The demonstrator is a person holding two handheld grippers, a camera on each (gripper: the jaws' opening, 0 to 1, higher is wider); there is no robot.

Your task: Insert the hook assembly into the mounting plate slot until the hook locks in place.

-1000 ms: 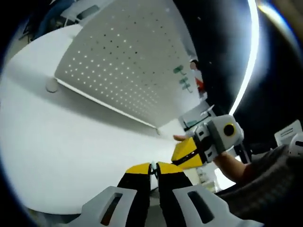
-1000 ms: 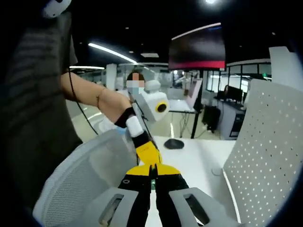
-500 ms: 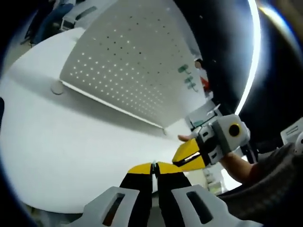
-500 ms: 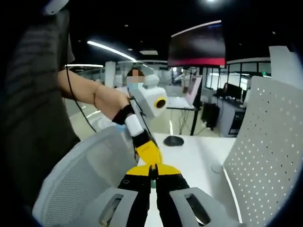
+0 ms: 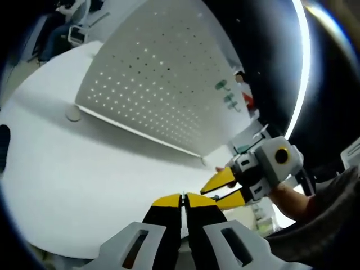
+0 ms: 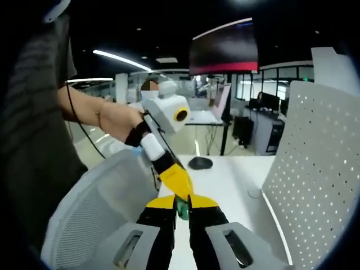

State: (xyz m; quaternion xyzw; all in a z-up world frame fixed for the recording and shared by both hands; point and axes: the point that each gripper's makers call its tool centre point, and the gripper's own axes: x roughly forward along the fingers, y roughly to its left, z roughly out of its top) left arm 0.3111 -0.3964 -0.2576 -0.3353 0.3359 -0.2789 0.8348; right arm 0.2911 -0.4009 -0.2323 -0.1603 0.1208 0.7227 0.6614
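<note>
Left gripper view
Left gripper [image 5: 181,197]: at 6 o'clock, jaws pressed together, nothing seen in them.
Right gripper [image 5: 212,196]: at 4 o'clock, tips near the left one.
Change: its jaws were together a moment ago and now stand a little apart.
Board [image 5: 163,73]: at 12 o'clock, leaning on the table [image 5: 84,185], well apart from both grippers.
Room: lots of bare table from 9 to 6 o'clock.

Right gripper view
Hook [image 6: 181,208]: small and green, at 6 o'clock, pinched in the narrow right jaws.
Change: the hook is easier to see now.
Meaning: I think the hook is in hand but not yet in the board.
Edges: board edge at 3 o'clock, chair [image 6: 95,214] at 8 o'clock.
</note>
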